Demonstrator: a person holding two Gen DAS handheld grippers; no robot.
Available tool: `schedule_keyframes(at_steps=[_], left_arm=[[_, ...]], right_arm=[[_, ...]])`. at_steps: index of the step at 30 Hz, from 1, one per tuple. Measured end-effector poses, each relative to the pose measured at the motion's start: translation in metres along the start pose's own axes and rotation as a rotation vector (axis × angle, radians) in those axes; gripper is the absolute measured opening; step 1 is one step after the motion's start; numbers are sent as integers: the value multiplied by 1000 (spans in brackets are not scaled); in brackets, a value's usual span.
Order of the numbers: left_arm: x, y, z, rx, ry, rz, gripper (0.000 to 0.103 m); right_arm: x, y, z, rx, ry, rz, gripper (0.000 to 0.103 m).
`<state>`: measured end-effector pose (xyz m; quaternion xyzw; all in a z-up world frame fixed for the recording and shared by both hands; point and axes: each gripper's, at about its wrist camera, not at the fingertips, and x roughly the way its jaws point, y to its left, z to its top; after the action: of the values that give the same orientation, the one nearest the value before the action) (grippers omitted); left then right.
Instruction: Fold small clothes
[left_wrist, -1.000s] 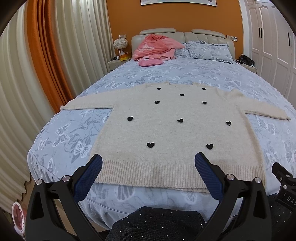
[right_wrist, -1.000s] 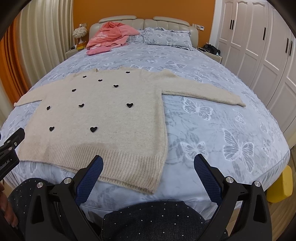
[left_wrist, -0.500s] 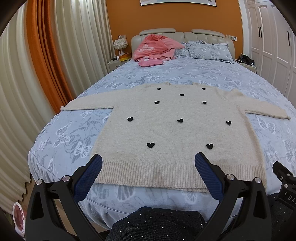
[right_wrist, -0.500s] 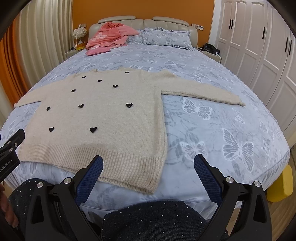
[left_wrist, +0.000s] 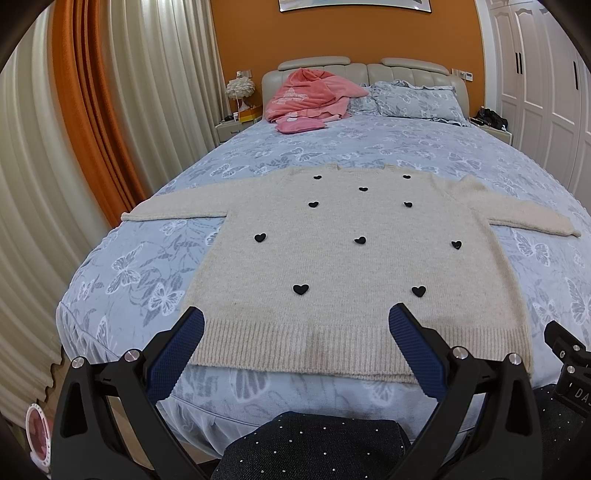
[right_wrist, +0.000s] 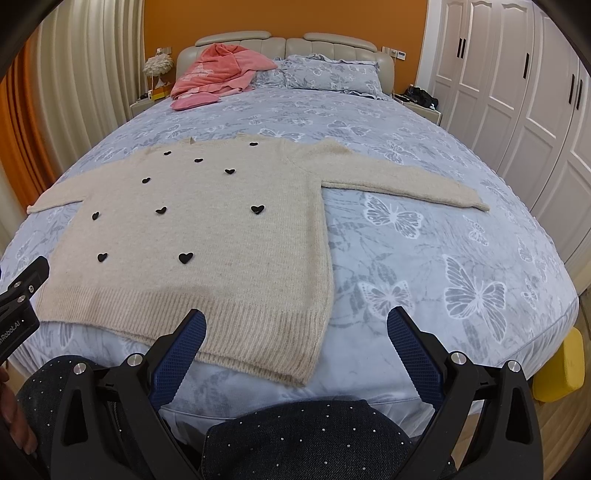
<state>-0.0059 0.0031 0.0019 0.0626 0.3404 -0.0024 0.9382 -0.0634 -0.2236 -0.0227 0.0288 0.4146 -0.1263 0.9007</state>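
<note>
A cream knit sweater (left_wrist: 351, 258) with small black hearts lies flat on the bed, both sleeves spread out sideways, ribbed hem toward me. It also shows in the right wrist view (right_wrist: 207, 236), with its right sleeve (right_wrist: 402, 184) stretched across the bedspread. My left gripper (left_wrist: 295, 328) is open and empty, held just short of the middle of the hem. My right gripper (right_wrist: 295, 328) is open and empty, near the sweater's lower right corner (right_wrist: 306, 362) at the foot of the bed.
The bed (right_wrist: 443, 258) has a blue butterfly bedspread. A pink garment pile (left_wrist: 306, 99) and pillows (left_wrist: 417, 99) lie at the headboard. Curtains (left_wrist: 74, 147) hang on the left, white wardrobes (right_wrist: 517, 92) stand on the right. A yellow object (right_wrist: 561, 369) sits by the bed's right corner.
Almost nothing has changed. Both grippers stay open and hover in nearly the same place before the hem.
</note>
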Motion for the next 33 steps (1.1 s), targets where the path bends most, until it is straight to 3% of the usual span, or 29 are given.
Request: schedule_keyframes(at_steps=[26,28,32,33], left_arm=[[3,1,-3,9,12,-2,98],[6,4,-3,1,25,-11,98],[13,9,-1,-25,58,-48,98],[15,12,0,-34,66,-66,98]], right_arm=[[2,-4,-1,16,17,8,97],[5,-8,0,36,31,26,97],[18,-49,11,208,68,195,97],[22,-61,14,231,60,202,97]])
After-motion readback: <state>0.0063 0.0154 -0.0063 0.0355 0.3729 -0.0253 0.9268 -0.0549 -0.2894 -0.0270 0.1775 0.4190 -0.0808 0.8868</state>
